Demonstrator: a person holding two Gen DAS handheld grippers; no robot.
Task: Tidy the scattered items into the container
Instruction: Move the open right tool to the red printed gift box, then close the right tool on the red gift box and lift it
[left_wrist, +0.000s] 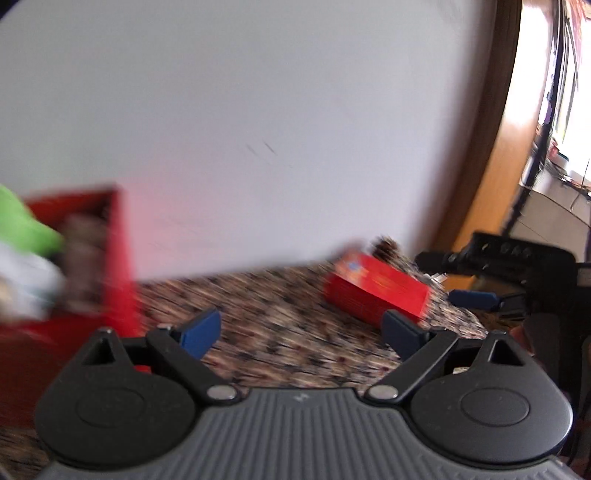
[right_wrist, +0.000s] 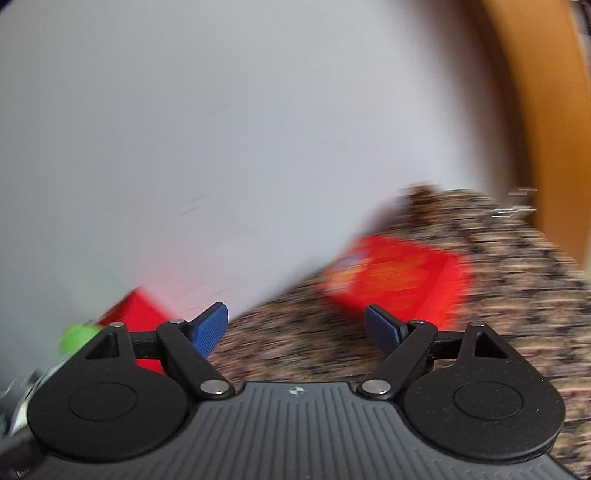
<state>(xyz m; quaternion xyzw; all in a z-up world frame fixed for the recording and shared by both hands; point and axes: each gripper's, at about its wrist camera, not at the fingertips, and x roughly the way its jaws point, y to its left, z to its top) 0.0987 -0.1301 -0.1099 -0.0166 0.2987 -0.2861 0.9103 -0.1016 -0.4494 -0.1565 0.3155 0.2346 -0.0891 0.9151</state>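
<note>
Left wrist view: left hand-held gripper (left_wrist: 301, 334) spread wide, holding nothing; blurry red box (left_wrist: 375, 291) flat on speckled surface (left_wrist: 277, 354), red container (left_wrist: 114, 258) far left

Right wrist view: right hand-held gripper (right_wrist: 295, 330) spread wide, red box (right_wrist: 397, 278) just ahead

the right gripper (right_wrist: 295, 332), black with blue ribbed finger pads (right_wrist: 210, 328), stands with jaws spread and nothing between them. ahead and right, a blurred flat red cardboard box (right_wrist: 399, 277) lies on the speckled brown countertop (right_wrist: 517, 314). a red open container (right_wrist: 136, 314) sits at left against the white wall (right_wrist: 221, 129).
</note>
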